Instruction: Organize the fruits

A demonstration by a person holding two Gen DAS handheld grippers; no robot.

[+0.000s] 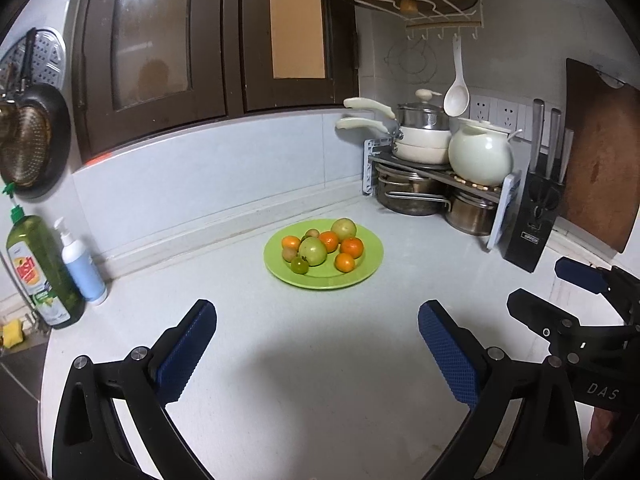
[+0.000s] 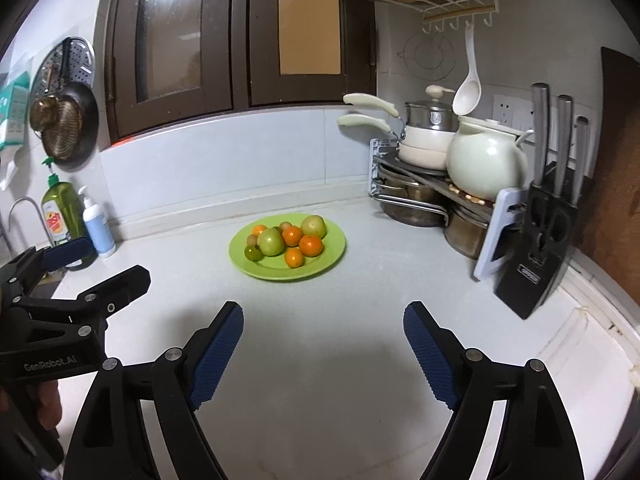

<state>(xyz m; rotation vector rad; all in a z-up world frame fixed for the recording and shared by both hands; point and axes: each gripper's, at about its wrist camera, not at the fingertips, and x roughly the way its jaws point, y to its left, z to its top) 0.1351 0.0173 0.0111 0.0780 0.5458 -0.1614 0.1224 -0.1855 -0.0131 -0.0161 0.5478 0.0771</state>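
Observation:
A green plate point(image 1: 360, 274) point(image 2: 328, 256) lies on the white counter with several fruits on it: orange tangerines point(image 1: 352, 247) point(image 2: 311, 245), pale green round fruits point(image 1: 313, 251) point(image 2: 271, 241) and a small dark green one point(image 1: 299, 265) point(image 2: 253, 253). My left gripper point(image 1: 318, 316) is open and empty, well short of the plate. My right gripper point(image 2: 323, 320) is open and empty, also short of the plate. The right gripper shows at the right edge of the left wrist view point(image 1: 548, 288); the left gripper shows at the left edge of the right wrist view point(image 2: 100, 260).
A pot rack point(image 1: 436, 176) point(image 2: 440, 196) with pans and a white pot stands at the back right, beside a black knife block point(image 1: 534, 224) point(image 2: 540, 252) and a wooden board point(image 1: 600, 160). Soap bottles point(image 1: 44, 272) point(image 2: 64, 216) stand at the left by the sink.

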